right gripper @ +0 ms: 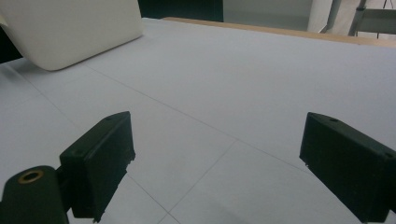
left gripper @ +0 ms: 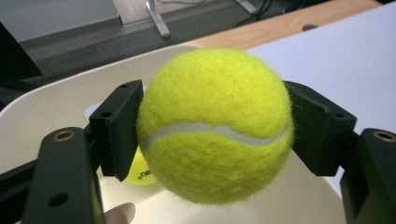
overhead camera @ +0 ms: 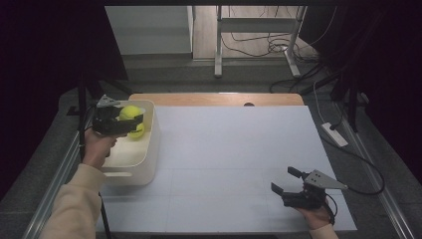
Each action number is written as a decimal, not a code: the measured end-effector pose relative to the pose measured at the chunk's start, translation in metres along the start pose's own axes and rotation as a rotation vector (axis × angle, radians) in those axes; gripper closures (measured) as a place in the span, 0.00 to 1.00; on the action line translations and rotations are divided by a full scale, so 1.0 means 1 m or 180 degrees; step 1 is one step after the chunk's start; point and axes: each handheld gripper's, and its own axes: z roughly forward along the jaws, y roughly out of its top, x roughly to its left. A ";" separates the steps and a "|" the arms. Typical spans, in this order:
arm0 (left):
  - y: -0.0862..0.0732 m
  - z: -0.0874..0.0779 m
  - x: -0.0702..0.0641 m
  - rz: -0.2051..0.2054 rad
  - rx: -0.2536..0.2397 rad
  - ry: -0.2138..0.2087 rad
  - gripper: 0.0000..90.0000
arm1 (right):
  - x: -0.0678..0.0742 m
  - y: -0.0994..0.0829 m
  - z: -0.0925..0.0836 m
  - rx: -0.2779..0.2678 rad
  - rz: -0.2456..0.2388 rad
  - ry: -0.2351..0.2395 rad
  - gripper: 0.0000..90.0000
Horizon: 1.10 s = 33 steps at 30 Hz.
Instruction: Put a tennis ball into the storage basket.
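A yellow tennis ball [left gripper: 215, 125] is clamped between the two black jaws of my left gripper [left gripper: 217, 130], whose pads press on its sides. In the high view that ball [overhead camera: 130, 113] hangs over the far end of a white bin [overhead camera: 149, 154] at the table's left, with the left gripper [overhead camera: 130, 119] around it. A second tennis ball [overhead camera: 137, 132] lies inside the bin just below; its edge shows under the held one [left gripper: 139, 171]. Near the front right of the table my right gripper [overhead camera: 286, 180] rests low, jaws wide apart with nothing between them [right gripper: 217, 163].
The white table top [overhead camera: 229, 149] stretches between the bin and the right gripper. A wooden strip [overhead camera: 219, 98] runs along its far edge. A cable and a power strip [overhead camera: 334, 133] lie on the floor to the right. The bin's corner [right gripper: 70, 32] shows in the right gripper view.
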 end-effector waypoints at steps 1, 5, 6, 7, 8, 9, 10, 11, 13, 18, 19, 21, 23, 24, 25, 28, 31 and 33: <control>0.000 0.002 -0.001 0.0032 0.0056 0.0002 0.29 | 0.000 0.000 0.000 0.0001 -0.0001 0.0000 0.11; -0.001 0.006 -0.002 0.0076 0.0143 0.0017 0.29 | 0.000 0.000 0.000 0.0002 -0.0005 -0.0001 0.11; -0.001 0.007 -0.003 0.0074 0.0156 0.0010 0.29 | 0.001 0.000 0.000 0.0006 0.0004 0.0001 0.11; -0.001 0.007 -0.003 0.0072 0.0164 0.0006 0.29 | 0.000 0.000 0.000 0.0004 0.0000 -0.0001 0.11; -0.001 0.008 -0.003 0.0071 0.0169 0.0004 0.29 | 0.001 0.000 0.000 0.0006 0.0004 -0.0001 0.11; -0.001 0.008 -0.003 0.0070 0.0169 0.0005 0.29 | 0.001 0.000 0.000 0.0008 0.0003 0.0000 0.11; -0.001 0.008 -0.003 0.0072 0.0169 0.0006 0.29 | 0.000 0.000 0.000 0.0008 0.0002 0.0000 0.11; -0.001 0.008 -0.003 0.0073 0.0169 0.0007 0.29 | 0.000 0.000 0.000 0.0009 0.0001 0.0000 0.11; -0.001 0.007 -0.003 0.0066 0.0161 0.0011 0.29 | 0.000 0.000 0.000 0.0009 0.0001 -0.0001 0.11; -0.001 0.007 -0.001 0.0052 0.0157 0.0032 0.29 | 0.000 0.000 0.000 0.0007 -0.0002 -0.0002 0.11; -0.001 0.006 -0.001 0.0044 0.0150 0.0036 0.29 | 0.000 0.000 0.000 0.0006 -0.0002 -0.0003 0.11; -0.001 0.006 -0.001 0.0043 0.0153 0.0046 0.28 | 0.000 0.000 0.000 0.0006 -0.0002 -0.0003 0.11; -0.001 0.005 -0.001 0.0056 0.0155 0.0075 0.28 | 0.000 0.000 0.000 0.0008 -0.0002 -0.0003 0.11; -0.001 0.005 -0.001 0.0075 0.0160 0.0100 0.28 | 0.000 0.000 0.000 0.0008 -0.0002 -0.0002 0.11; -0.001 0.005 -0.001 0.0075 0.0160 0.0100 0.28 | 0.000 0.000 0.000 0.0008 -0.0002 -0.0002 0.11; -0.002 0.005 -0.001 0.0074 0.0161 0.0089 0.28 | 0.000 0.000 -0.001 0.0008 -0.0005 -0.0001 0.11; -0.002 0.005 0.000 0.0060 0.0145 0.0039 0.27 | 0.001 0.000 -0.001 0.0007 -0.0002 -0.0003 0.11; -0.002 0.004 0.000 0.0027 0.0102 0.0053 0.24 | 0.001 0.000 -0.001 0.0007 -0.0003 -0.0003 0.11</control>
